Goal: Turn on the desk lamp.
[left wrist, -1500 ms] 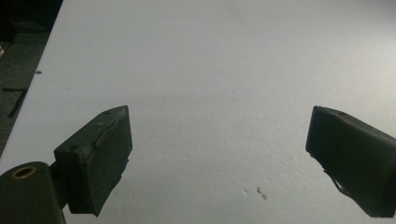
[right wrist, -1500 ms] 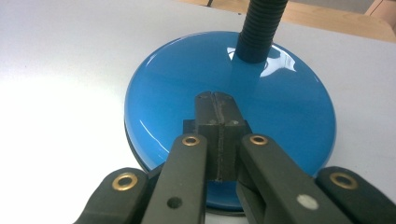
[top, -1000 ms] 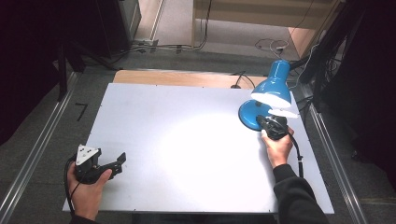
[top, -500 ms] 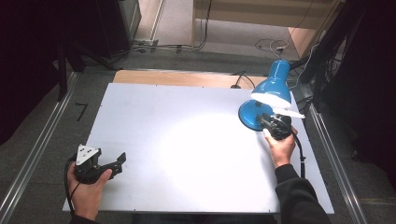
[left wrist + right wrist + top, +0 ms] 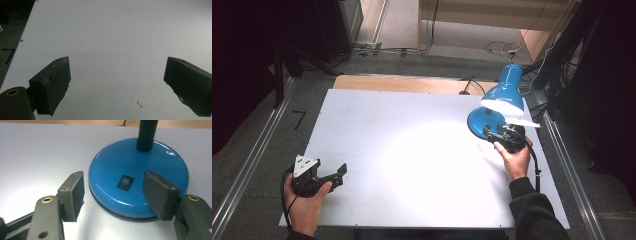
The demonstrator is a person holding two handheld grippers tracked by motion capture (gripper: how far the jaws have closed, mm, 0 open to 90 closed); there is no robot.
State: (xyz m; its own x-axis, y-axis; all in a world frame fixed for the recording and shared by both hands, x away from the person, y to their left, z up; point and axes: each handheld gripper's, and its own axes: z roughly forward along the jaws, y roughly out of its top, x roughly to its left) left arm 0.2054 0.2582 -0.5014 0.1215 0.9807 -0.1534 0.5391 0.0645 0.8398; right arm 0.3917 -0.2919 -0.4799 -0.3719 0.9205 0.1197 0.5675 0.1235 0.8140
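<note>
**Right hand-held gripper hovering at the lamp's base**

While you are holding your right hand-held gripper (image 5: 496, 134) at the near edge of the blue desk lamp (image 5: 497, 107), its jaws are standing spread and gripping nothing. In the right gripper view the hand-held gripper (image 5: 113, 193) is framing the front of the lamp's round base (image 5: 140, 170), with the black rocker switch (image 5: 125, 182) sitting between the two jaws (whether either pad is touching the base, you cannot tell). The lamp is standing upright near the far right corner of the white bench (image 5: 412, 150), its shade (image 5: 504, 92) lit and throwing a bright patch across the middle of the bench.

Your left hand-held gripper (image 5: 337, 172) is resting near the bench's near left corner, held in your left hand (image 5: 304, 202). Its jaws are wide apart over bare bench surface (image 5: 112, 37), clasping nothing.
</note>
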